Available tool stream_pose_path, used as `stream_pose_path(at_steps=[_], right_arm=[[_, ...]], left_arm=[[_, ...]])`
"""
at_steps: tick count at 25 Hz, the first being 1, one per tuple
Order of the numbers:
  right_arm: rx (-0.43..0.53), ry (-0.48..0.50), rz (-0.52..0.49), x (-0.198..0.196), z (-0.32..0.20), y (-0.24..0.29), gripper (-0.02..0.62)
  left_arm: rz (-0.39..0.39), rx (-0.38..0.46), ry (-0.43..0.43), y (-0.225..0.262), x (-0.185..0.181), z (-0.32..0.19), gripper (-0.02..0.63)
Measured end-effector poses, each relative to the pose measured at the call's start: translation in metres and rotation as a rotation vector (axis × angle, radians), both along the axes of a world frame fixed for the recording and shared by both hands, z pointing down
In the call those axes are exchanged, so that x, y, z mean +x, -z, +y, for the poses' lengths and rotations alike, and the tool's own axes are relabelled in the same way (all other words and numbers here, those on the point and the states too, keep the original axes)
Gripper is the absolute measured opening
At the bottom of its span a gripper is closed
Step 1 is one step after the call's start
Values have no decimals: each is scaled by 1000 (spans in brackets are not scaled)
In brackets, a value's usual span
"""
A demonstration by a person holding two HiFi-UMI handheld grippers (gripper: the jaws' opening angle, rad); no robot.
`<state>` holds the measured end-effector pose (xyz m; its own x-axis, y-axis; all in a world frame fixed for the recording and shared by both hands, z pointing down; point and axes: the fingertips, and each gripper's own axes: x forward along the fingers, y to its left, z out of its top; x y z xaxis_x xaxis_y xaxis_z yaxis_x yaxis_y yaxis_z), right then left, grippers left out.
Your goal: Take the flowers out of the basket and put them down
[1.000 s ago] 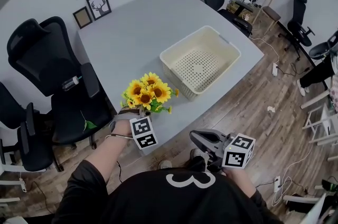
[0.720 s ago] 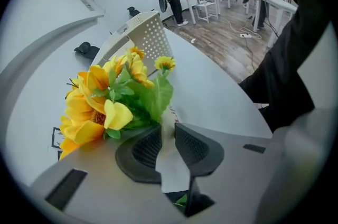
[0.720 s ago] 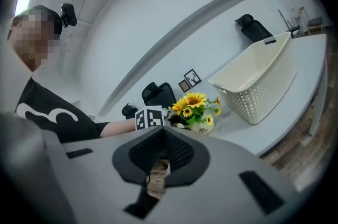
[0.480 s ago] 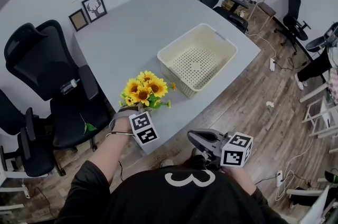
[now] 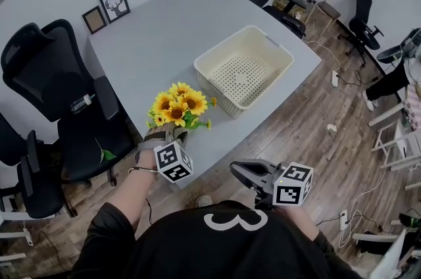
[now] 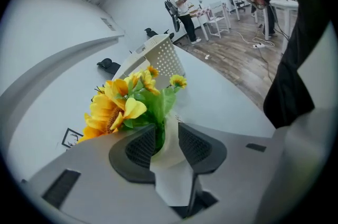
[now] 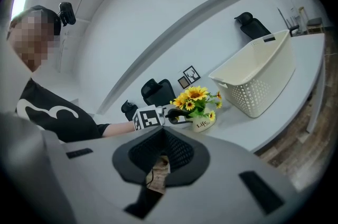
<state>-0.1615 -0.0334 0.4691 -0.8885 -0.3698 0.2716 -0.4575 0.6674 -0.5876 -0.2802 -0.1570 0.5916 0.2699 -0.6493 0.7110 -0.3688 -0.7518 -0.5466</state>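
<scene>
Currently the flowers [image 5: 179,106], yellow sunflowers in a small white pot [image 7: 201,124], stand upright on the grey table [image 5: 158,34] close to its near left edge; the cream basket [image 5: 209,88] sits on the same table to the right and farther off, apart from the flowers; left gripper [image 5: 172,134] has its jaws either side of the pot, just been opening, a gap showing at one pad, so the pot is released; right gripper [image 5: 238,169] hangs off the near table edge, above wood floor, jaws clenched together
</scene>
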Motion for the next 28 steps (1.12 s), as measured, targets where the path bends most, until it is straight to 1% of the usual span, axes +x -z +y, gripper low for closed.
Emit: stream_pose_path(at_steps=[4, 6, 10, 13, 18, 21, 24, 27, 28], right_arm=[[4, 15, 12, 2, 4, 4, 8], [8, 16, 12, 5, 6, 6, 8], [12, 42, 7, 7, 12, 9, 8], [21, 79, 6, 6, 20, 12, 8], [56, 128, -5, 3, 30, 28, 8], [83, 163, -9, 4, 44, 40, 8], [123, 194, -21, 11, 62, 55, 8], [166, 214, -41, 15, 80, 71, 8], [178, 220, -49, 17, 87, 76, 8]], left_arm=[[59, 4, 38, 4, -2, 5, 158], [106, 8, 66, 10, -3, 10, 170], [214, 9, 127, 30, -7, 26, 170], [337, -8, 183, 51, -8, 45, 170], [638, -51, 252, 102, 0, 84, 169], [783, -68, 265, 136, 15, 113, 169], [880, -62, 243, 169, 39, 147, 165], [929, -24, 216, 196, 55, 178, 144], [936, -13, 209, 203, 60, 188, 124]])
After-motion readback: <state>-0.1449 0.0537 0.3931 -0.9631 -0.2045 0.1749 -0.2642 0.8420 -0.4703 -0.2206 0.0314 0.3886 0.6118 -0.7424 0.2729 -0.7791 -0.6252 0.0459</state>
